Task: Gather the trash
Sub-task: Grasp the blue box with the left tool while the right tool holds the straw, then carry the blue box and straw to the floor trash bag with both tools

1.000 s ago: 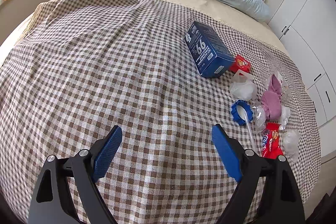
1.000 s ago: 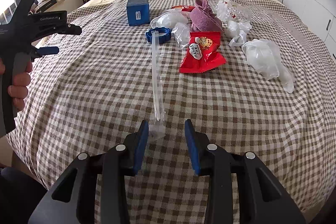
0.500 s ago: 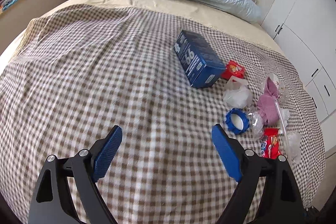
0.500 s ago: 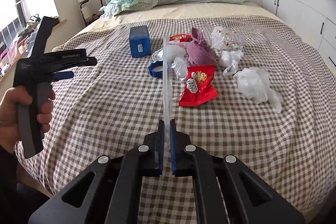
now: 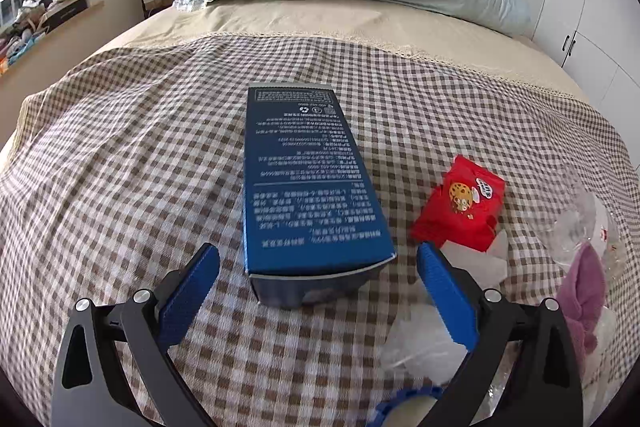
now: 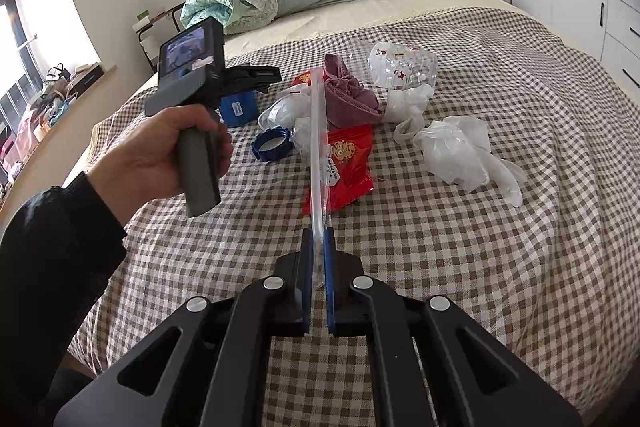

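A: Left wrist view. Where does the blue carton [image 5: 308, 183] lie relative to the left gripper [image 5: 318, 283]?

B: Centre frame, directly ahead of the fingers. Its near end sits just beyond the line between the two blue ribbed pads [image 5: 188, 295], neither of which touches it. Its long axis runs from lower centre toward the upper centre, in line with the fingers, so they would close across its narrow width. The jaws are opening and stand wider than the carton.

A: And the right gripper [image 6: 318, 255]?

B: Right wrist view, lower centre. The jaws are pressed together on one end of a clear plastic tube [image 6: 318, 147], which rises up the frame toward the trash pile. The left hand is therefore judged nearer the carton, seen here small at left centre behind that hand [image 6: 160, 159].

A: Materials?

B: The carton is rigid printed card, a flat-faced rectangular prism with its near end flap appearing slightly bowed. The tube is thin, stiff, transparent. Lower right of the left view: a glossy red snack packet [image 5: 460, 207], crumpled white plastic bags [image 5: 424, 343], a mauve cloth [image 5: 580, 291], a blue ridged ring [image 5: 404, 407] at the bottom edge. All rest on a brown-and-white checked cover [image 5: 120, 167], soft and faintly rumpled.
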